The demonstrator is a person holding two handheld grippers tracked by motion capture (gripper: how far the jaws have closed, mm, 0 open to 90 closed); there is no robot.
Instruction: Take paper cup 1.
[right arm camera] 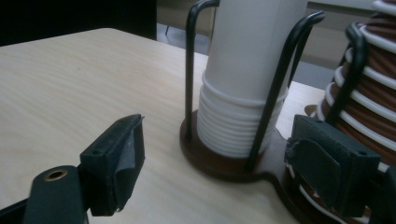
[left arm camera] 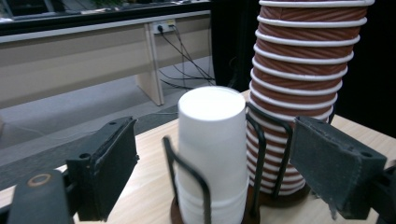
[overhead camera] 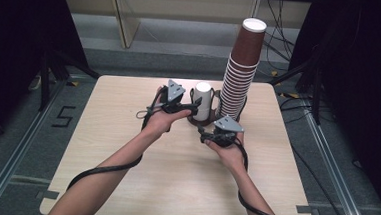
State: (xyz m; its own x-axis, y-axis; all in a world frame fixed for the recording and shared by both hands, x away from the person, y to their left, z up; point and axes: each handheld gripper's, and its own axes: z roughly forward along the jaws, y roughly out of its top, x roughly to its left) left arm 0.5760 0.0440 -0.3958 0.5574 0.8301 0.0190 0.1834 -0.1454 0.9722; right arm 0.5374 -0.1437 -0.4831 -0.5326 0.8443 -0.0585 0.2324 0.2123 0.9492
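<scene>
The white cups sit in a stack right in front of the left tongs, between their two jaws. The stack stands straight up, so its long way runs up and down. The left jaws are apart and not pressing on it. The right tongs are lower and a bit farther back, near the foot of the stack, with jaws apart and nothing in them. The left hand is nearer. There are two stacks, one white and one brown, in one dark holder.
</scene>
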